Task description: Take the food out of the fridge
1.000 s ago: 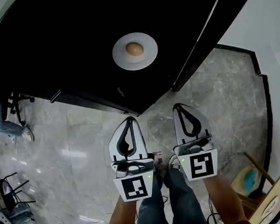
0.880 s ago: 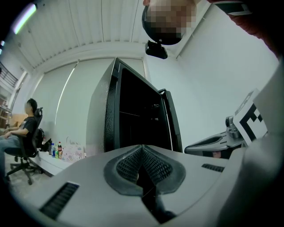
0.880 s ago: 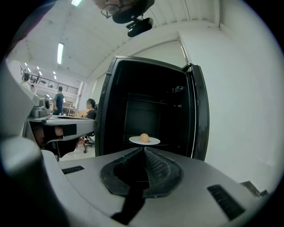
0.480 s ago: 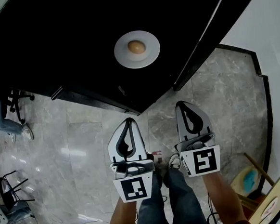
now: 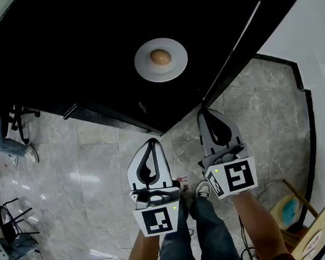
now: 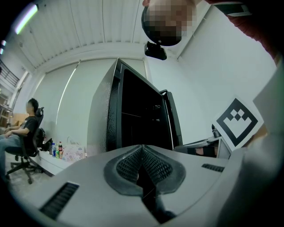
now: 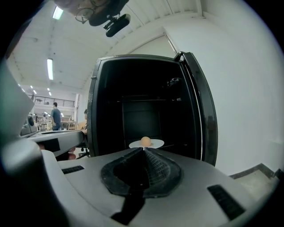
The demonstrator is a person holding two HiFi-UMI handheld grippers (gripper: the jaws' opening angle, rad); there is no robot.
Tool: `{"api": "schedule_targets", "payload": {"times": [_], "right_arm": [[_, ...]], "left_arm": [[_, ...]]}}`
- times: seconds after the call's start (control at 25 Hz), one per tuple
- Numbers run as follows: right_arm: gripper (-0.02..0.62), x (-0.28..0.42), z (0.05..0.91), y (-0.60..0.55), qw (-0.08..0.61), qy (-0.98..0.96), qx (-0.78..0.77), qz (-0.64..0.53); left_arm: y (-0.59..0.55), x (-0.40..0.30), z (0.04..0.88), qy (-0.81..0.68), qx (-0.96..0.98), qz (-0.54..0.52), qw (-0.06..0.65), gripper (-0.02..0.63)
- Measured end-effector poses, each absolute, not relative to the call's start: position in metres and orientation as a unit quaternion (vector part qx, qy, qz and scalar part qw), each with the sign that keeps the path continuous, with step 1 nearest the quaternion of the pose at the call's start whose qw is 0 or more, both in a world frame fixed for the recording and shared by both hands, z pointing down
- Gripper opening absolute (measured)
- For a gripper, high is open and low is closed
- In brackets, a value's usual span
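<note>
Left gripper and right gripper, both pressed together, empty, face the fridge; its plate holds perhaps an egg.

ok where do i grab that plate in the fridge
Probably the near rim of the white plate, coming straight in through the open front of the fridge. It lies flat, thin-edged, and the round brown food sits mid-plate, leaving the rim free. The right gripper is shut, so open it first.

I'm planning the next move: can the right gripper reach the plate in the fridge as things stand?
Probably yes. The fridge door is open and the plate with its brown egg lies straight ahead of the right gripper, nothing between. Its jaws are shut, so they must open first.
</note>
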State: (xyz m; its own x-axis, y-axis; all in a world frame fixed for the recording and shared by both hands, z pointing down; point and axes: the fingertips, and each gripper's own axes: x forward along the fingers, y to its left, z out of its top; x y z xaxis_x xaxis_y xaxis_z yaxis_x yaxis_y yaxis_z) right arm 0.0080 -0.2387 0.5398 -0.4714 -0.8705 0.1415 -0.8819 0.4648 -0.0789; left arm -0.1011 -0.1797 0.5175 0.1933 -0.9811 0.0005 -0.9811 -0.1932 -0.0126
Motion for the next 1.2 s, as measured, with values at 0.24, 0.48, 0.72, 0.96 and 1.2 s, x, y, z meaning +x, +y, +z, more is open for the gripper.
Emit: {"api": "schedule_targets", "payload": {"times": [0.24, 0.48, 0.72, 0.96, 1.2], "right_arm": [[0.025, 0.005, 0.545, -0.247, 0.032, -0.853, 0.514, 0.092], [0.025, 0.004, 0.549, -0.257, 0.010, -0.846, 0.518, 0.131], [0.025, -0.002, 0.553, -0.272, -0.015, -0.842, 0.509, 0.179], [0.025, -0.007, 0.559, -0.283, -0.040, -0.832, 0.503, 0.231], [0.026, -0.008, 0.568, -0.292, -0.067, -0.818, 0.499, 0.280]], "left_arm": [[-0.181, -0.103, 0.515, 0.634, -0.773, -0.004, 0.007, 0.012], [-0.179, -0.105, 0.512, 0.634, -0.773, 0.000, 0.009, 0.012], [-0.180, -0.107, 0.518, 0.633, -0.774, -0.005, 0.004, 0.012], [-0.181, -0.110, 0.517, 0.634, -0.774, -0.005, 0.003, 0.012], [-0.180, -0.109, 0.517, 0.629, -0.777, -0.005, 0.005, 0.012]]}}
